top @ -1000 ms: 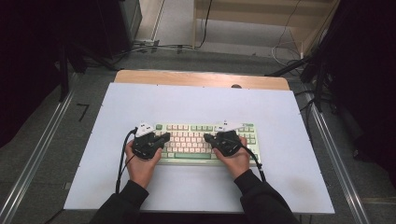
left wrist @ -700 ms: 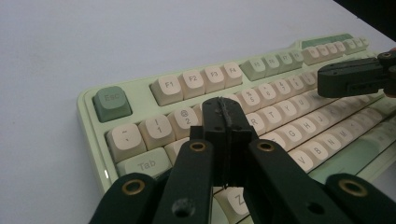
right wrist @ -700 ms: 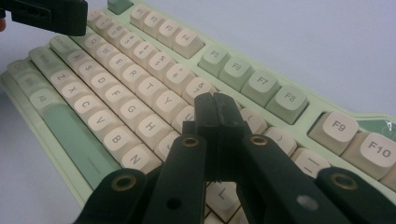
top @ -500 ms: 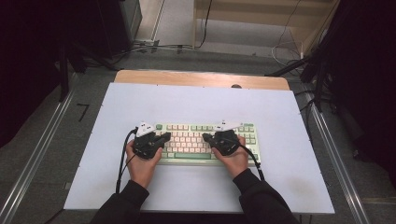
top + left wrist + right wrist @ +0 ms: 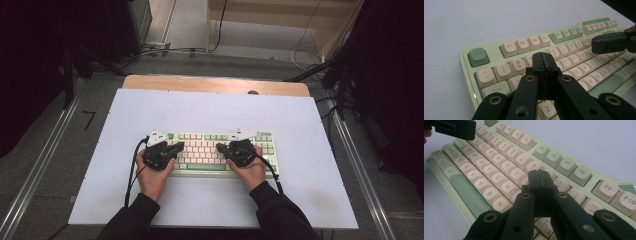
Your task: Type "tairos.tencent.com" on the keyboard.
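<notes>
left gripper (image 5: 543,61): jaws pressed together, nothing between them, tips over the number row, maybe touching a key, hard to tell
right gripper (image 5: 539,180): same deal, jaws together, holding nothing
keyboard (image 5: 210,150): right under both grippers
</notes>
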A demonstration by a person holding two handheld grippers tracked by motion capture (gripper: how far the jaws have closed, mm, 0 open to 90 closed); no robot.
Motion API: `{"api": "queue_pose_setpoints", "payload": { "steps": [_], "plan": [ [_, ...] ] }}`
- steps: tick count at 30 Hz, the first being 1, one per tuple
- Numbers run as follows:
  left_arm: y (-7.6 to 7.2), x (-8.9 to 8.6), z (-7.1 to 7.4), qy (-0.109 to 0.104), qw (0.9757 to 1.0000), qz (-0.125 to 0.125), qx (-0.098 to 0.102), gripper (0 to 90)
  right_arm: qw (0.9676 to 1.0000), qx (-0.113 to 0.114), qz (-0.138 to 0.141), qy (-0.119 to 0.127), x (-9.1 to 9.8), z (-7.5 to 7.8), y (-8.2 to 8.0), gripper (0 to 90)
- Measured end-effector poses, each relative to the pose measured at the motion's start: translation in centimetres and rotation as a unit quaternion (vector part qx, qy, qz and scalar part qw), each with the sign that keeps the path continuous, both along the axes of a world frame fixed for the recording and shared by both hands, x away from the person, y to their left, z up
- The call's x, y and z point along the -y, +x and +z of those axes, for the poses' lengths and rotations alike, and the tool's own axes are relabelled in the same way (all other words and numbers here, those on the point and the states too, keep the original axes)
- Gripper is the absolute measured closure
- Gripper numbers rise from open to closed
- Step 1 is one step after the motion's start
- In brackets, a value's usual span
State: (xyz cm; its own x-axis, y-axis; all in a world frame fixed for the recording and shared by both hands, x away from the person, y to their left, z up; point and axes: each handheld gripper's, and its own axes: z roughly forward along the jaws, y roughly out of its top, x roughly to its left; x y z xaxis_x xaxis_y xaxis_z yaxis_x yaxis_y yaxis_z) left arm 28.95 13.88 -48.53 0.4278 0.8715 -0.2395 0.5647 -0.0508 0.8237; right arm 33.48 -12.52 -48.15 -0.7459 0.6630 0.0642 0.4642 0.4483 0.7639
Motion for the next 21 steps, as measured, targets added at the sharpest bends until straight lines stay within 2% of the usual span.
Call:
{"api": "queue_pose_setpoints", "payload": {
  "steps": [13,21],
  "plan": [
    [0.51,0.71,0.19,-0.002,1.0,-0.008,0.005,90.0,0.9999,0.0,-0.004,0.012,0.6,0.41,0.11,88.3],
    [0.75,0.99,0.18,-0.001,0.9999,-0.012,0.005,90.0,0.9999,-0.001,-0.003,0.011,0.67,0.44,0.06,88.3]
  ]
}}
